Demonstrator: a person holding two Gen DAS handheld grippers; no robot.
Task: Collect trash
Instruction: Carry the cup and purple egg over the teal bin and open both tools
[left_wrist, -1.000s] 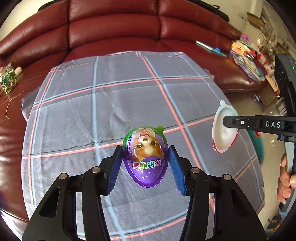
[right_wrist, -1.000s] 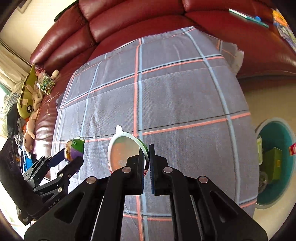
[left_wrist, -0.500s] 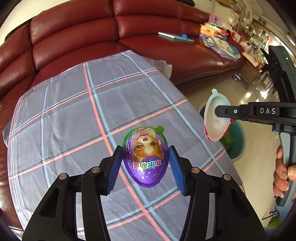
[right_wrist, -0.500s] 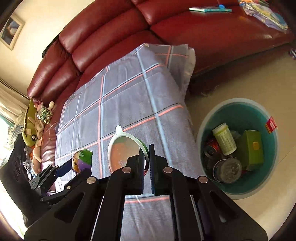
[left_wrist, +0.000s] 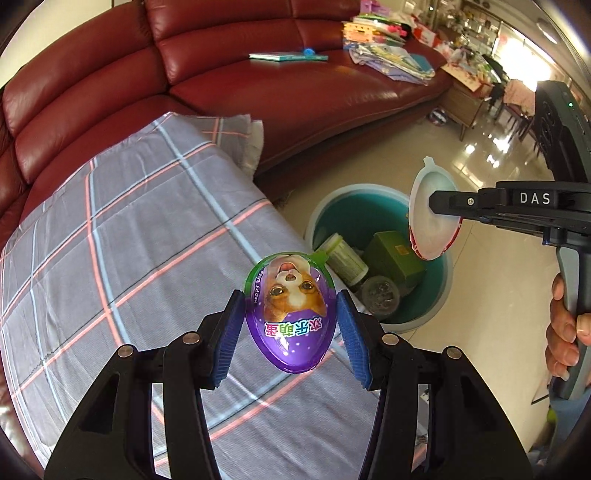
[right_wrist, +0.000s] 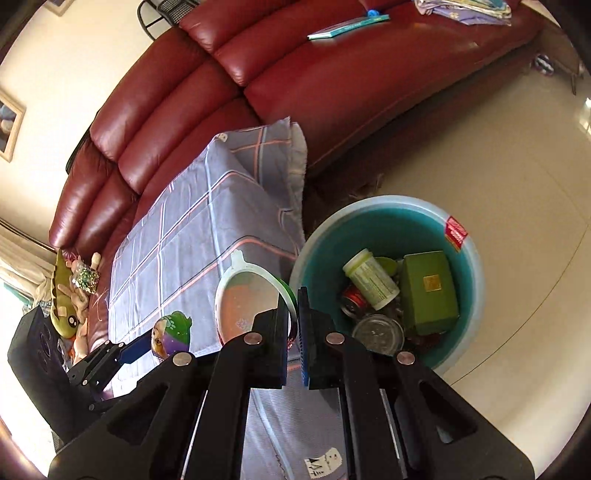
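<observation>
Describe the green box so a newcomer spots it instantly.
Find the teal bin on the floor beside the cloth-covered table. Inside, on its right, lies the green box, next to a white bottle. It is the only boxy item, with a gold square label.

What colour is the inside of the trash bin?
Teal, with a paler rim; clearest in the right wrist view.

Left gripper (left_wrist: 291, 325) holds egg pack (left_wrist: 290, 314) above table (left_wrist: 129, 240) edge. Right gripper (right_wrist: 293, 317) holds egg half shell (right_wrist: 243, 299) over bin (right_wrist: 469, 280) rim. Bin on floor, right of table; bottle (right_wrist: 371, 278), box (right_wrist: 428, 291), jar (right_wrist: 378, 330) inside. Sofa (left_wrist: 221, 66) behind.
</observation>
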